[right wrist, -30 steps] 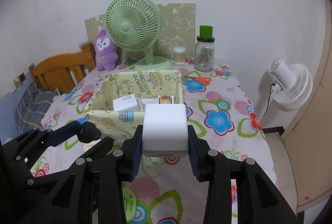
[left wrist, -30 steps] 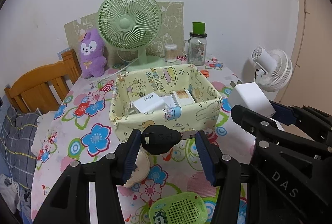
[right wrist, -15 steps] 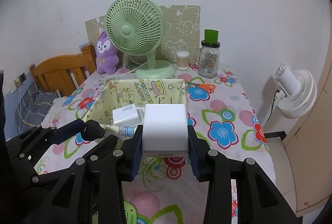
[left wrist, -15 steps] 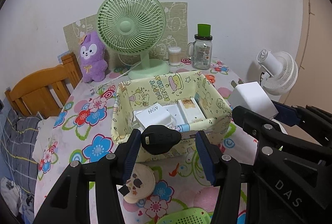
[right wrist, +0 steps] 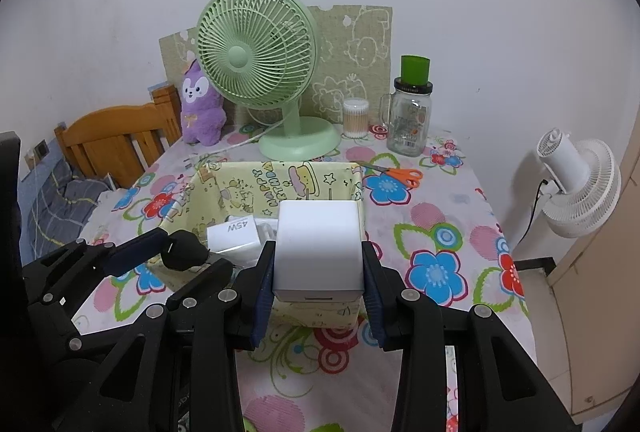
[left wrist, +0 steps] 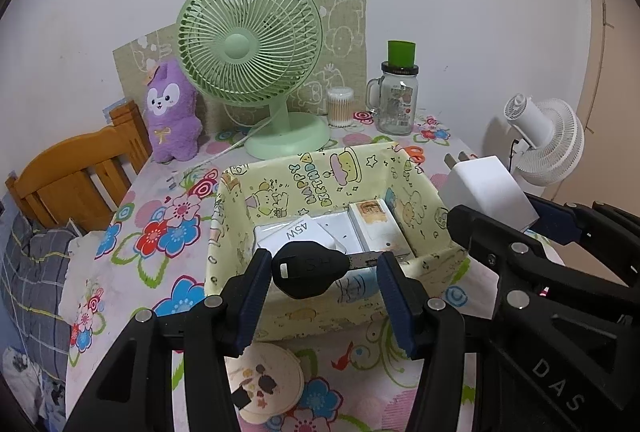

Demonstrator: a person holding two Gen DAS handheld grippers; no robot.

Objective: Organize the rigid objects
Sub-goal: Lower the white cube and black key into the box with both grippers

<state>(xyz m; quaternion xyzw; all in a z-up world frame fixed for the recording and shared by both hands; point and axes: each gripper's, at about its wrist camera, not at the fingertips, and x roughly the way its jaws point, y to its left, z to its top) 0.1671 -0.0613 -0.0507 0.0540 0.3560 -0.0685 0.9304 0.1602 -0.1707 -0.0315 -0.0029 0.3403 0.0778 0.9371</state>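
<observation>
You are holding a key by its head and blade tip in the left gripper, a light, stiff charger flat-sided in the right gripper, both over the bin; the key is probably slipping easily.

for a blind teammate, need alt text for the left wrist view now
The left claw grips a black key above a yellow cartoon-print fabric basket holding white boxes. To the right, the right claw holds a white charger; a green fan stands behind.
</observation>
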